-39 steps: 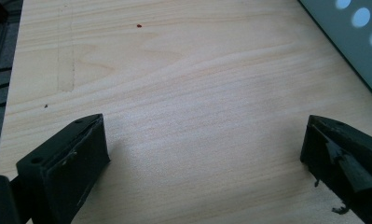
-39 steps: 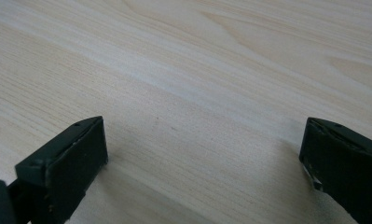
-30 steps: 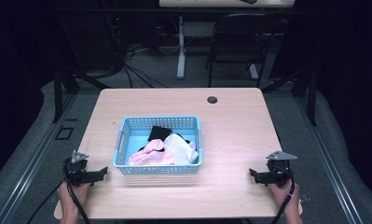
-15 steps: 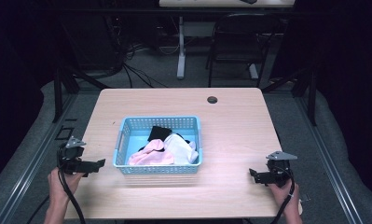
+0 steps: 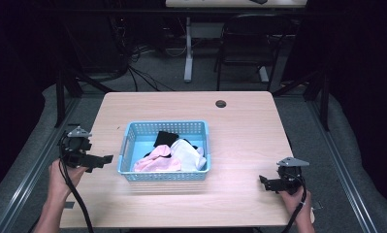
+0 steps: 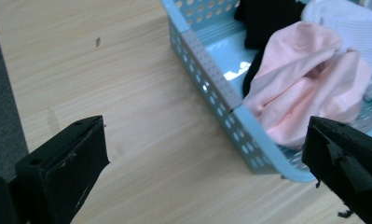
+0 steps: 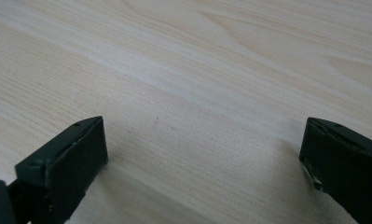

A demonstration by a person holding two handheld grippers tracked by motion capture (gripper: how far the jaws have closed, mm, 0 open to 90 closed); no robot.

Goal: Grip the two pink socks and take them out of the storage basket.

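Room: dark, with black cables on a grey floor and a chair (image 5: 239,43) beyond the far edge of the table.
Table (image 5: 244,126): pale wood grain; a small round dark grommet (image 5: 221,103) sits near its far edge, well apart from both sets of fingers.
Basket (image 5: 128,145): light blue perforated plastic, rectangular, standing on the table ahead of and to the inner side of the left fingers, near them but not touching. In the left gripper view its near corner (image 6: 249,126) lies between the two fingers, closer to the right-hand one.
Pink garment (image 5: 154,160): crumpled in the basket's near half, the part of the load closest to the left fingers; in the left gripper view (image 6: 305,88) it bulges just above the right-hand finger.
White garment (image 5: 187,154): beside the pink one, farther from the left fingers.
Black garment (image 5: 166,138): at the basket's far side, partly under the other two.
Left gripper (image 5: 101,159): held in the person's left hand (image 5: 60,177) at the table's left edge, fingers (image 6: 67,168) spread wide, nothing between them, aimed at the basket's near-left corner.
Right gripper (image 5: 265,181): held in the right hand (image 5: 295,199) near the table's near-right corner, well apart from the basket; fingers (image 7: 67,163) spread wide over bare wood, holding nothing.
Cables: one black lead trails from each gripper toward the person.
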